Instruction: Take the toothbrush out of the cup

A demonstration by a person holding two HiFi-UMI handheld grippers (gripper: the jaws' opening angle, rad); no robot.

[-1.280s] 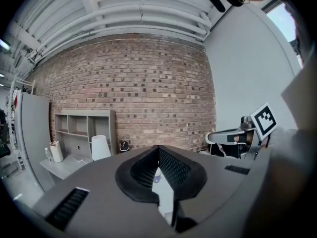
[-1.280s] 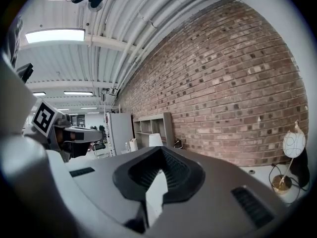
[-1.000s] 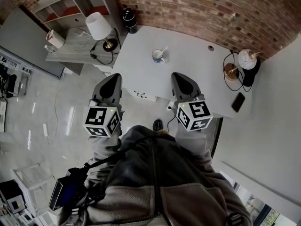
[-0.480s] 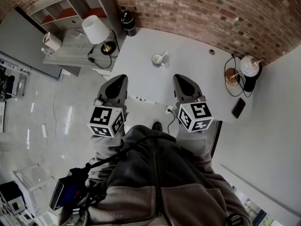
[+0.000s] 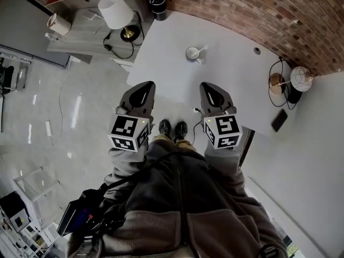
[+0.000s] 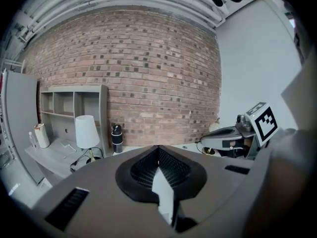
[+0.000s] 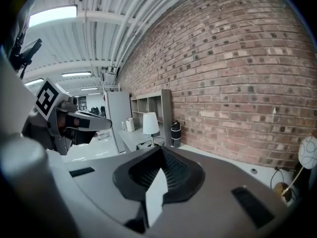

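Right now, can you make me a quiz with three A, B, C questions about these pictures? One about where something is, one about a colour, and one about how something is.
1. Where is the cup?
A. On the white table
B. On the floor
C. On a shelf

2. What colour is the lampshade?
A. Red
B. White
C. Green

3. How is the toothbrush?
A. Lying flat on the table
B. Snapped in two
C. Standing in the cup

Answers:
1. A, the cup sits on the tabletop, ahead of both grippers.
2. B, the shade looks plain white in the head view.
3. C, its handle pokes out over the cup's rim, and the left gripper and right gripper are shut with nothing in them.
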